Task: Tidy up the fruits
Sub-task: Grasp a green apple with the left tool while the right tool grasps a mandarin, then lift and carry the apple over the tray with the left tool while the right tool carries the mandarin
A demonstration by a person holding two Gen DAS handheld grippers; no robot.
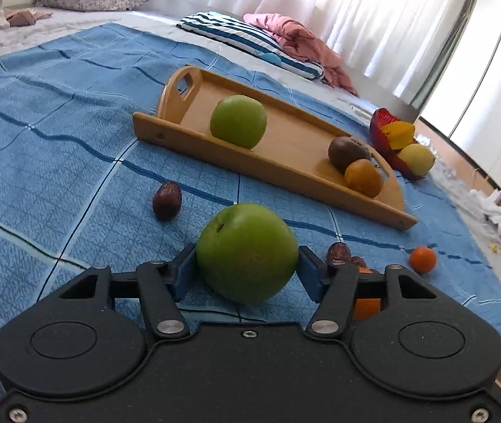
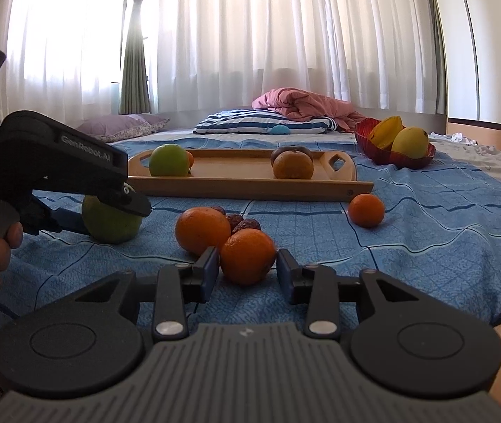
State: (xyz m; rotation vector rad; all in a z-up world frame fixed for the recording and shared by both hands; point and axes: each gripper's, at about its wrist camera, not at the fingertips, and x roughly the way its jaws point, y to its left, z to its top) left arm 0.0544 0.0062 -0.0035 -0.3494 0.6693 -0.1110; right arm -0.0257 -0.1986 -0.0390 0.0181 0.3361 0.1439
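My left gripper (image 1: pixel 247 268) is shut on a green apple (image 1: pixel 247 246) that rests on the blue cloth, one blue pad pressed against each side. In the right wrist view this apple (image 2: pixel 109 225) lies at the left under that gripper, with a person's hand behind it. My right gripper (image 2: pixel 248 268) is open around an orange (image 2: pixel 247 255); a thin gap shows at the right pad. A second orange (image 2: pixel 199 227) and some dates (image 2: pixel 241 222) lie just behind. The wooden tray (image 1: pixel 268 172) holds another green apple (image 1: pixel 238 121), a brown fruit and an orange.
A lone date (image 1: pixel 167 200) lies left of the held apple and a small tangerine (image 2: pixel 366 210) right of the tray. A red bowl (image 2: pixel 391 157) with a mango and starfruit stands at the back right. Pillows and a pink blanket lie beyond the tray.
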